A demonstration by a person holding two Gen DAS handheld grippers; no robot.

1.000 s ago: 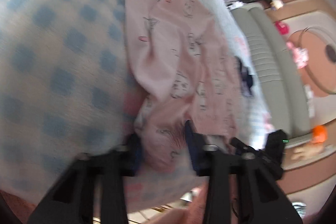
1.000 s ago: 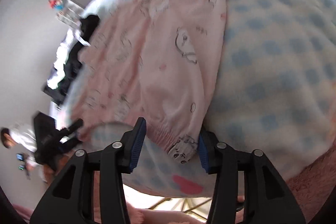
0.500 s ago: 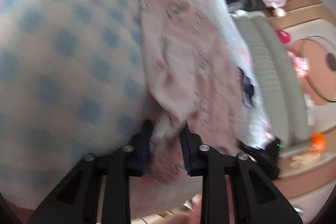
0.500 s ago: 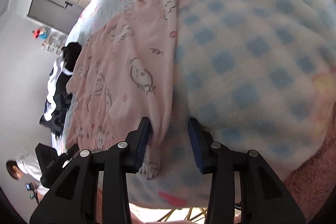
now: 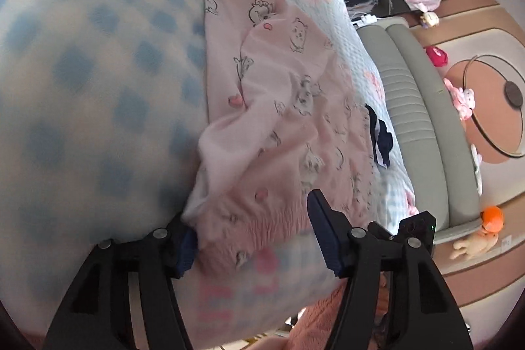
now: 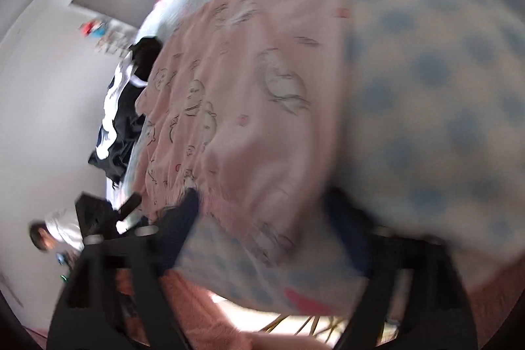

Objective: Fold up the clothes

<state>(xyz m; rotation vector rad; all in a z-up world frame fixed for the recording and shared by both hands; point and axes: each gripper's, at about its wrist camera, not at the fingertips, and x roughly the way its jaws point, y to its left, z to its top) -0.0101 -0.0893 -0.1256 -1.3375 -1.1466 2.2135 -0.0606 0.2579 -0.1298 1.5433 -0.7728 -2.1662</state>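
Close up, pink cartoon-print pyjama garment spread on a blue-checked blanket, its gathered near hem lying between the opening jaws of the left gripper, pads clear of it, right gripper likewise spreading around the blurred hem.

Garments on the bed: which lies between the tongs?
The pink cartoon-print garment, its gathered edge between the opening left tongs; the dark navy garment lies farther off.
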